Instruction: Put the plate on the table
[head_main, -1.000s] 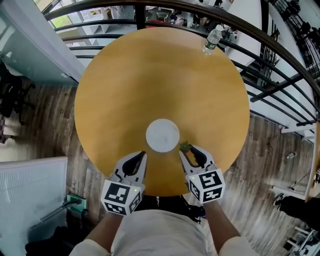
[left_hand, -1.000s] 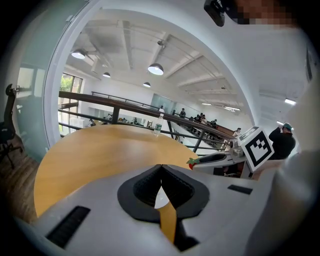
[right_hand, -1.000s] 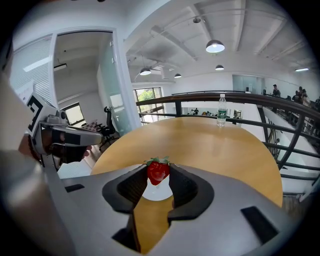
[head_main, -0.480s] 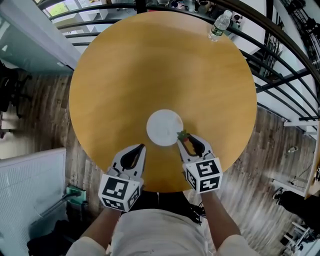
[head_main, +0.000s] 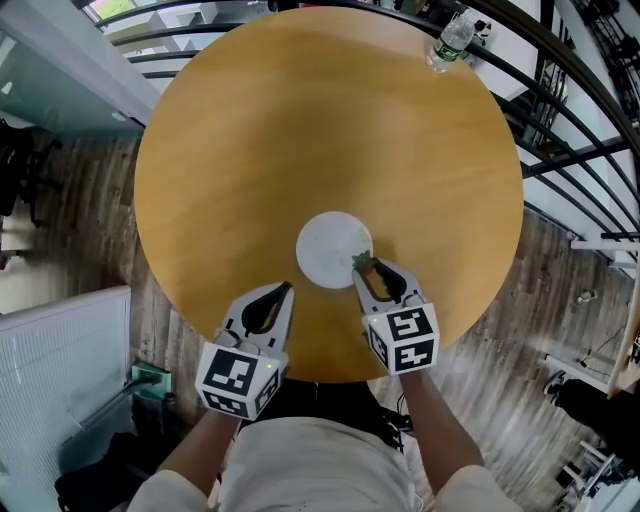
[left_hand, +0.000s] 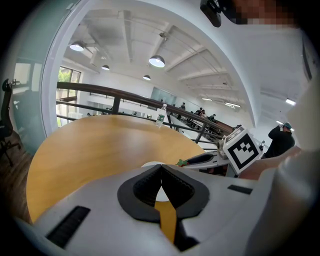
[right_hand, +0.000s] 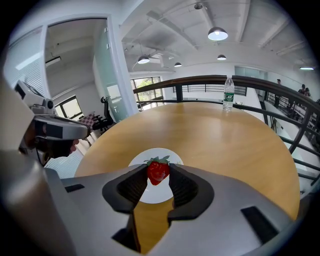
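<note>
At the left, the left hand-held gripper: jaws pressed together, nothing between them, hanging over the near edge of the tabletop, just short of the plate and not touching it. Little changed there against a second ago, apart from sitting slightly lower.

In the middle, the plate: white, bare, lying flat on the tabletop a little in from the near edge, same spot as before. By the look of it already set down, so the named job seems done.

To the right, the right hand-held gripper: clamped on a strawberry, red body pinched between the pads, green leaves up. A second ago beside the plate's near right rim; now lowered and edged in, with the berry over that rim. Probably on its way onto the plate; whether touching it yet, cannot tell. Same grip throughout.

Tabletop round, pale wood, smooth, otherwise bare but for a water bottle upright at the far right edge. Beyond that edge a dark railing curving round; below, grey wood floor, with a white panel at the near left. In the gripper views, a high white ceiling with round lamps and large windows.
</note>
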